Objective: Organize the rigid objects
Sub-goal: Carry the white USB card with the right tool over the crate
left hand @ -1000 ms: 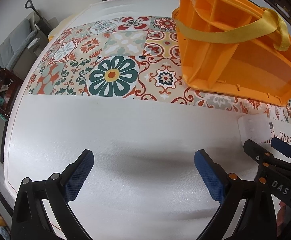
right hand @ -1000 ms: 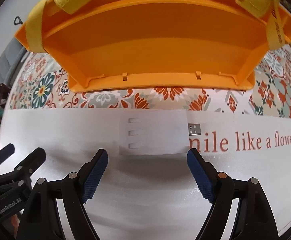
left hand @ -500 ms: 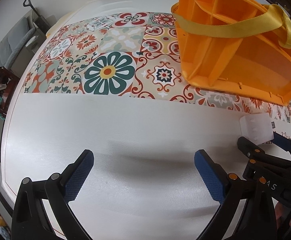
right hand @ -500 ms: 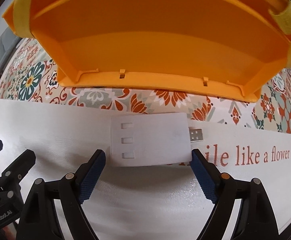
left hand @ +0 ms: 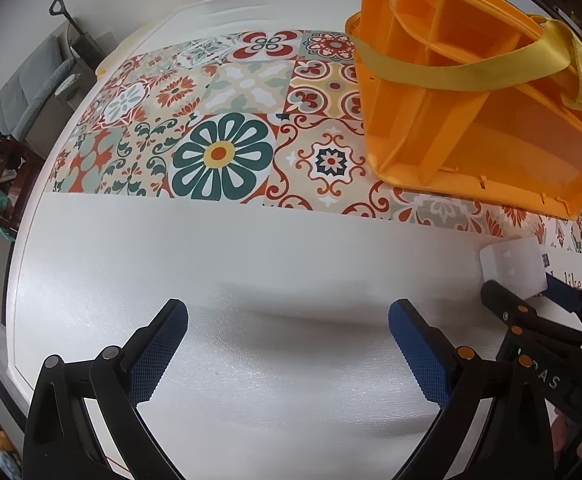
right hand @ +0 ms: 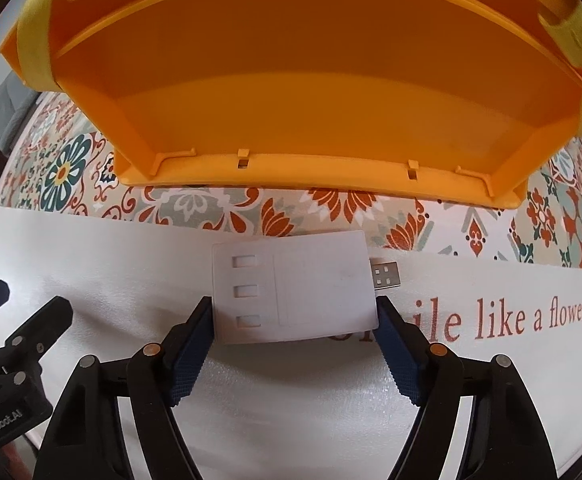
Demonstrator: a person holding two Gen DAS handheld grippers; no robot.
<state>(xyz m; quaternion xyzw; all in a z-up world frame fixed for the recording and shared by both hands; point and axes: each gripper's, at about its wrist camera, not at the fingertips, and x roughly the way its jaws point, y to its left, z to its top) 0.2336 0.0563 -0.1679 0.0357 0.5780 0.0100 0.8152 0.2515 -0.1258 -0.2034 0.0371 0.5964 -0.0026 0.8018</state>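
A flat white USB hub with three slots and a metal plug on its right end lies on the white table, just in front of the orange divided caddy. My right gripper has its blue pads touching the hub's two short ends, closed on it. The hub also shows in the left wrist view at far right, with the right gripper on it. My left gripper is open and empty over bare table. The caddy has yellow straps and several compartments.
A patterned tile mat covers the far half of the table. Red lettering "like a flower" is printed to the hub's right. The table's left edge drops toward chairs and a sofa.
My right gripper moved forward and its fingers closed from wide apart onto the hub's ends. The left gripper stayed open and nearly still.
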